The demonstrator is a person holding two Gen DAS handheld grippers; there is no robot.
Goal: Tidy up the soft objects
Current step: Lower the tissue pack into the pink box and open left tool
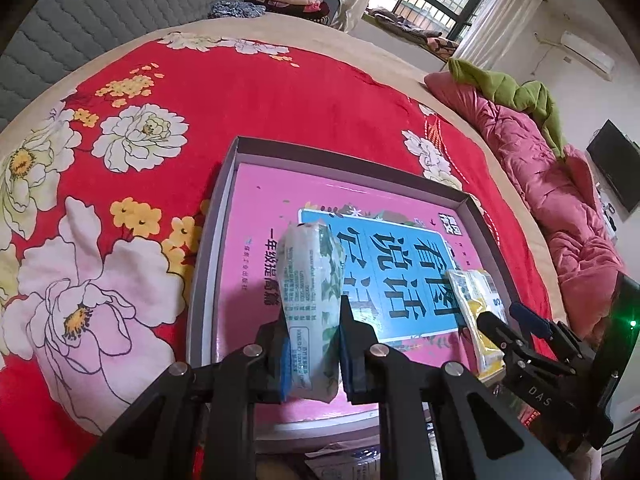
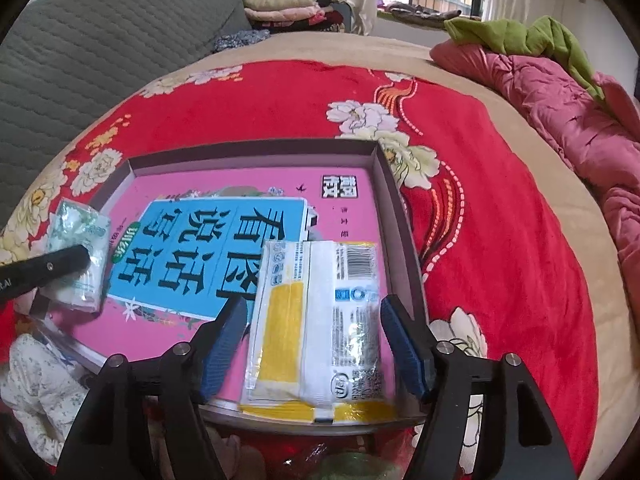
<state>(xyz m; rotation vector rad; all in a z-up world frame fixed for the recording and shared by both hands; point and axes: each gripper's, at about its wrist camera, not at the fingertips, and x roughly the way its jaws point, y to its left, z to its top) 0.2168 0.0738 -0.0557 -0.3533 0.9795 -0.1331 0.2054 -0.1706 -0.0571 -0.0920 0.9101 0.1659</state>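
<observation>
A shallow grey box (image 1: 224, 184) with a pink and blue printed bottom lies on the red flowered bedspread; it also shows in the right wrist view (image 2: 384, 176). My left gripper (image 1: 312, 344) is shut on a green-and-white tissue pack (image 1: 310, 280), held upright over the box's near left part; the pack also shows in the right wrist view (image 2: 80, 252). My right gripper (image 2: 316, 340) is open around a yellow-and-white tissue pack (image 2: 320, 320) lying flat in the box's near right corner. That pack (image 1: 476, 300) and the right gripper (image 1: 516, 328) show in the left wrist view.
A pink quilt (image 2: 560, 92) with a green blanket (image 2: 520, 36) lies along the bed's right side. Folded bedding (image 2: 284, 6) is stacked at the far end near a window. A grey quilted headboard (image 2: 100, 32) stands at left. Items lie below the bed's near edge.
</observation>
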